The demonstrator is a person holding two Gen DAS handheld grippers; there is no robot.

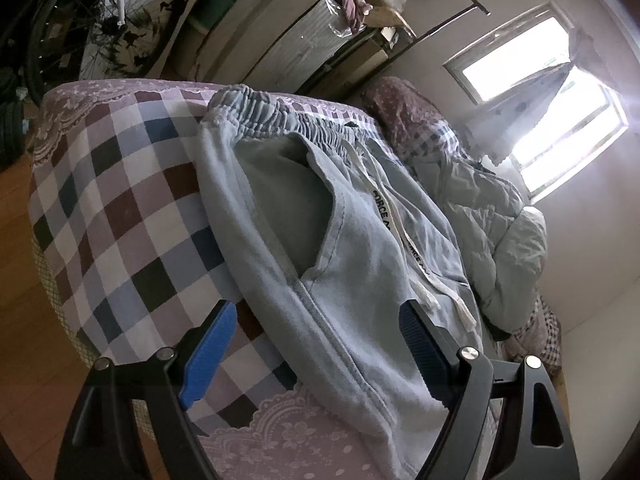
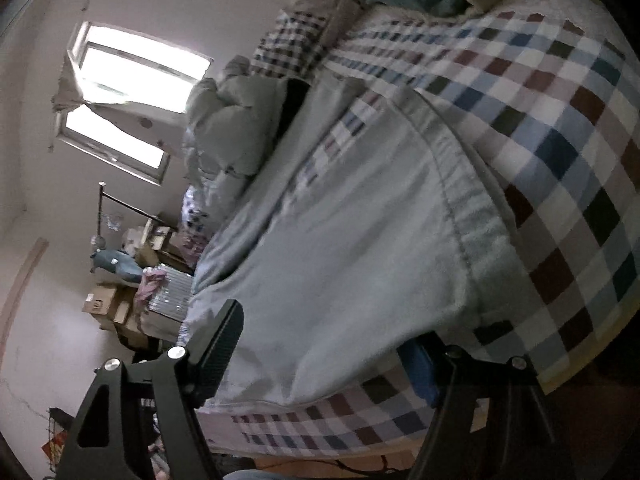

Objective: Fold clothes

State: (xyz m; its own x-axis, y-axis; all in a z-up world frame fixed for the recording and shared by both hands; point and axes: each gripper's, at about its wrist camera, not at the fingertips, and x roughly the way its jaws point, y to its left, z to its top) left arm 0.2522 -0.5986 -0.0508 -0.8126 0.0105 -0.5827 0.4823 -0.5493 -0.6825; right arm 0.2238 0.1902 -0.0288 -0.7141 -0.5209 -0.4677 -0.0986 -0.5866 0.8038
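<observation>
Presently, by label:
Garment: pale blue soft cotton trousers (image 1: pixel 360 248) with gathered elastic waistband and white printed drawstring (image 1: pixel 394 220), spread flat on the bed ahead of both tongs.
Bed: checked bedcover (image 1: pixel 120 200) of white, blue, brown and dark squares with mauve lace-pattern border, beneath the trousers.
Left tongs (image 1: pixel 316 352): apart, blue ribbed pads wide, side seam of the trousers lying between them, no pad pressing the cloth; waistband far ahead, drawstring ends just ahead of the right-hand pad.
Right tongs (image 2: pixel 324 354): apart, hem end of a trouser leg (image 2: pixel 340 280) between and just ahead of the pads, not clamped; contact with the cloth unclear.
Beyond the trousers: crumpled pale grey-green puffer jacket (image 1: pixel 480 208), towards the bright window (image 1: pixel 560 120).
</observation>
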